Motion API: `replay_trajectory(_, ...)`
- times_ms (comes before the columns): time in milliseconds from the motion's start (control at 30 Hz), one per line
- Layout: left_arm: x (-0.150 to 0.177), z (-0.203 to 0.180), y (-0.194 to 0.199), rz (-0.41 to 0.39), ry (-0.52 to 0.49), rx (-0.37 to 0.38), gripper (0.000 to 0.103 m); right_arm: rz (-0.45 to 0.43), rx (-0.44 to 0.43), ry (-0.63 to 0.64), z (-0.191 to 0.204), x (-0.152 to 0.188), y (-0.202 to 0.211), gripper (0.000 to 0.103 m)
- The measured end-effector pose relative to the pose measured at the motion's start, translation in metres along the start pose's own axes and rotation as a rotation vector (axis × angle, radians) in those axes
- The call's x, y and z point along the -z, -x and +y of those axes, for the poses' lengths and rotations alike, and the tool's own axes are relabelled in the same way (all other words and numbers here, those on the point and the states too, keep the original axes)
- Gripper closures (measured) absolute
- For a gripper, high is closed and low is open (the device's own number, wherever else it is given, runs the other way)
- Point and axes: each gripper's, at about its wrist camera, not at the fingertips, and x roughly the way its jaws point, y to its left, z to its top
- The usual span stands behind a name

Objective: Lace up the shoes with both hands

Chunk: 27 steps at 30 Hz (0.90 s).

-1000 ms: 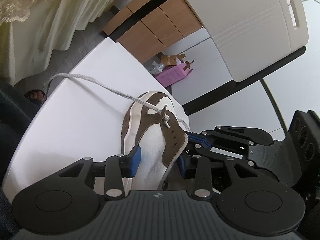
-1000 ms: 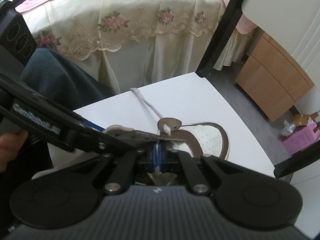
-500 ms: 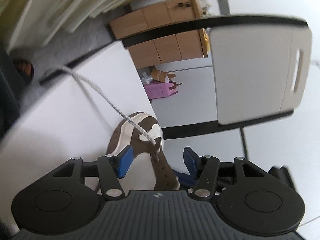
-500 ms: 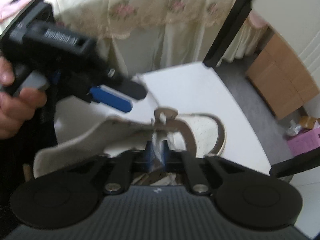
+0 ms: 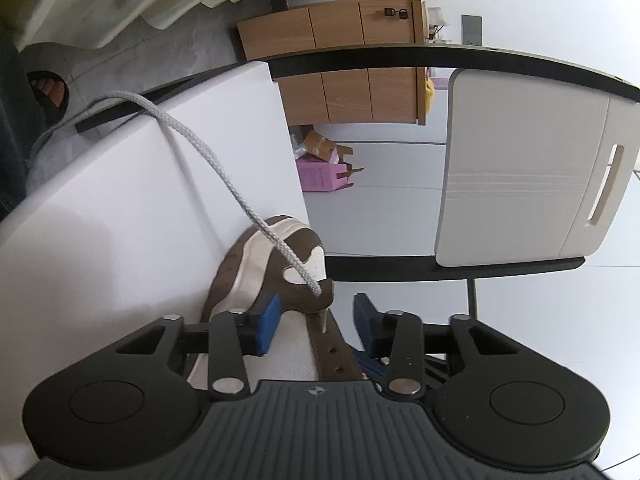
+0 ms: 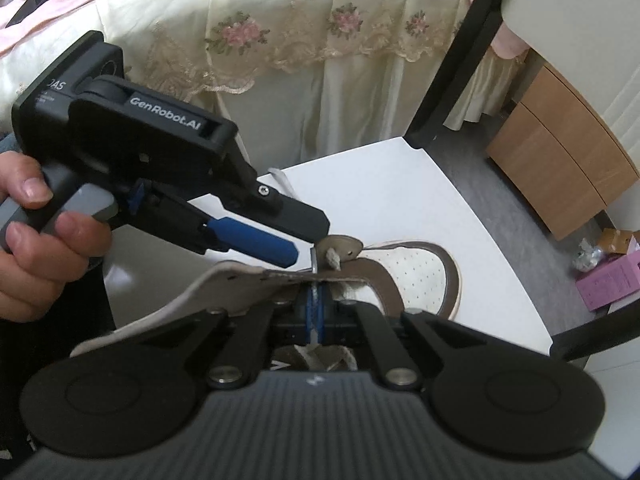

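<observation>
The right gripper [image 6: 316, 312] pinches the brown suede eyelet flap of the perforated white shoe [image 6: 416, 280] on the table [image 6: 400, 184]. The left gripper [image 5: 316, 320], jaws closing, straddles the braided lace's [image 5: 224, 172] stiff tip without touching it.

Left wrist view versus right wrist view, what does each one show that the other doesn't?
Only the left wrist view shows the long grey lace trailing over the table edge, and a white chair. Only the right wrist view shows the hand holding the left gripper, the right gripper shut on the shoe's eyelet flap, and the lace-trimmed bedspread. Both show the brown-and-white shoe on the white table, the wooden cabinet and the pink box.
</observation>
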Motion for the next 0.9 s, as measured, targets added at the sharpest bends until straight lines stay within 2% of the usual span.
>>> replay_trajectory(100,0.002,0.000,-0.003,0.004,-0.004,-0.004,0.067,-0.006,-0.005,-0.025,-0.001,0.001,0.001,0.100)
replay_trajectory(233,0.003,-0.005,-0.004,0.001,-0.028,-0.007,0.090,-0.002,0.001,-0.040,-0.002,0.001,0.000,0.100)
replay_trajectory(367,0.007,-0.014,-0.002,-0.015,-0.086,-0.033,0.097,0.010,0.011,-0.069,-0.001,0.000,0.001,0.099)
replay_trajectory(467,0.008,-0.016,-0.001,-0.023,-0.106,-0.051,0.100,0.027,0.029,0.000,0.004,-0.002,0.011,0.098)
replay_trajectory(500,0.007,-0.017,-0.002,-0.020,-0.113,-0.055,0.100,0.025,0.012,-0.004,0.002,-0.004,0.017,0.092)
replay_trajectory(533,0.007,-0.019,-0.002,-0.016,-0.124,-0.063,0.100,0.024,-0.005,-0.009,0.001,-0.006,0.023,0.081)
replay_trajectory(567,0.006,-0.021,-0.003,-0.007,-0.134,-0.069,0.100,0.022,-0.022,-0.014,0.000,-0.008,0.028,0.055)
replay_trajectory(600,0.006,-0.023,-0.004,0.000,-0.145,-0.076,0.100,0.020,-0.039,-0.019,-0.002,-0.009,0.034,0.050)
replay_trajectory(667,0.006,-0.027,-0.004,-0.003,-0.168,-0.090,0.100,0.021,-0.086,-0.012,0.000,-0.017,0.038,0.050)
replay_trajectory(800,0.008,-0.031,-0.003,0.000,-0.202,-0.096,0.101,0.044,-0.098,0.017,0.012,-0.037,0.026,0.050)
replay_trajectory(900,0.008,-0.033,-0.001,-0.001,-0.212,-0.093,0.101,0.098,-0.062,0.050,0.019,-0.044,0.008,0.051)
